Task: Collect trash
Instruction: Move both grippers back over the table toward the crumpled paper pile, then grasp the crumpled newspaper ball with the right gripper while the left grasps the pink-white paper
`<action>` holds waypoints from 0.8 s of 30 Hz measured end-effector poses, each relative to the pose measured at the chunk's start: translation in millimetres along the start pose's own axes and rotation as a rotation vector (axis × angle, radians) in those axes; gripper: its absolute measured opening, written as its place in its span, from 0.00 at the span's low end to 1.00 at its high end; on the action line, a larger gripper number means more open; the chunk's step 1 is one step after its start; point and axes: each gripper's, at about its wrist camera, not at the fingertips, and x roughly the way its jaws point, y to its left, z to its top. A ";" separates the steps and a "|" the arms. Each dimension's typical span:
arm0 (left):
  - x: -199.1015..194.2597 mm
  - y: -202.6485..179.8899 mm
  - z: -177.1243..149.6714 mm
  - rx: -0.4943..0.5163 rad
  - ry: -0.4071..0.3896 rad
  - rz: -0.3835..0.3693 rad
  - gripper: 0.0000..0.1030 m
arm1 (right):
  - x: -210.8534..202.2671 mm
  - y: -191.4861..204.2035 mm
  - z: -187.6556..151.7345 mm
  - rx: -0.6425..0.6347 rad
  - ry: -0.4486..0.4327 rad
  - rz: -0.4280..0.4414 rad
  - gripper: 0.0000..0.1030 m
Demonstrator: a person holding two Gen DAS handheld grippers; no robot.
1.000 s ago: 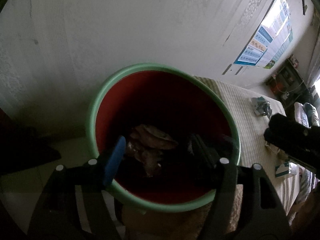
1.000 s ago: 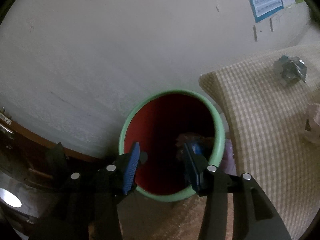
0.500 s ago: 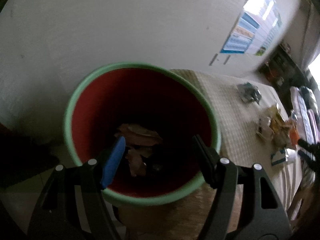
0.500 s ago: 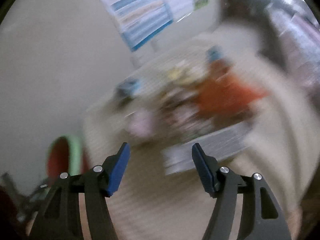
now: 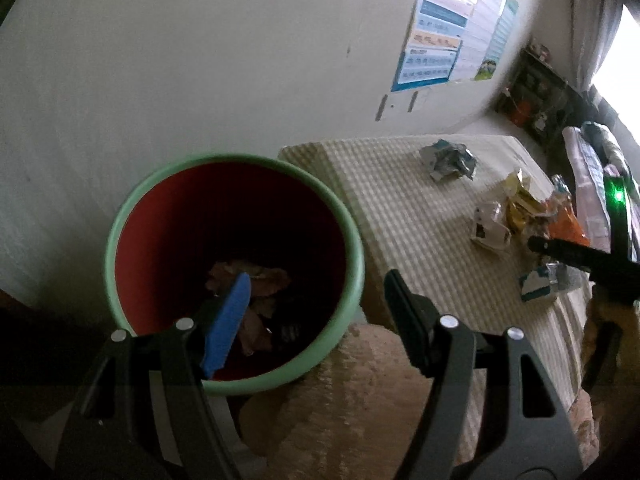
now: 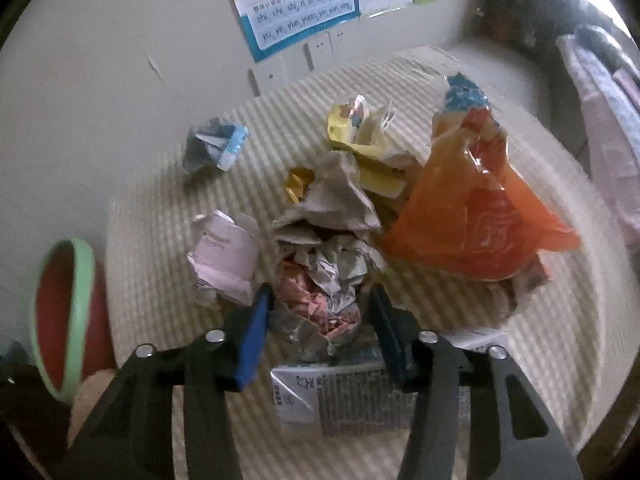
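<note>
A bin (image 5: 352,240) with a green rim and red inside stands by the table and holds brown crumpled paper (image 5: 256,276). Above its near side hangs my left gripper (image 5: 316,288), open and empty. Over the trash pile on the checked tablecloth (image 6: 160,208), my right gripper (image 6: 320,300) has its jaws closing on a crumpled pink-and-white paper ball (image 6: 324,280), and both pads touch its sides. The right gripper (image 5: 580,260) also shows dark at the right edge of the left wrist view.
Around the ball lie an orange plastic bag (image 6: 480,220), a yellow wrapper (image 6: 360,132), beige crumpled paper (image 6: 336,196), a pink-white paper (image 6: 224,256), a blue-white carton (image 6: 216,144) and a flat printed packet (image 6: 340,392). The bin (image 6: 64,320) is at the left.
My right gripper swung from over the bin to the table's trash pile, opened wider, then closed around the paper ball. The left gripper stayed open while drifting right, the bin sliding left in its view.
</note>
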 end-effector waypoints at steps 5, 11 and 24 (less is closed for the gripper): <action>4.7 -35.0 11.2 0.069 -0.001 -0.043 0.64 | -31.9 -8.0 -2.1 -0.003 -0.072 0.105 0.35; 29.9 -95.1 28.4 0.145 0.025 -0.142 0.64 | -92.6 -27.7 -31.3 0.038 -0.181 0.186 0.36; 122.5 -192.2 42.9 0.232 0.168 -0.210 0.51 | -105.7 -68.1 -91.0 0.176 -0.163 0.188 0.36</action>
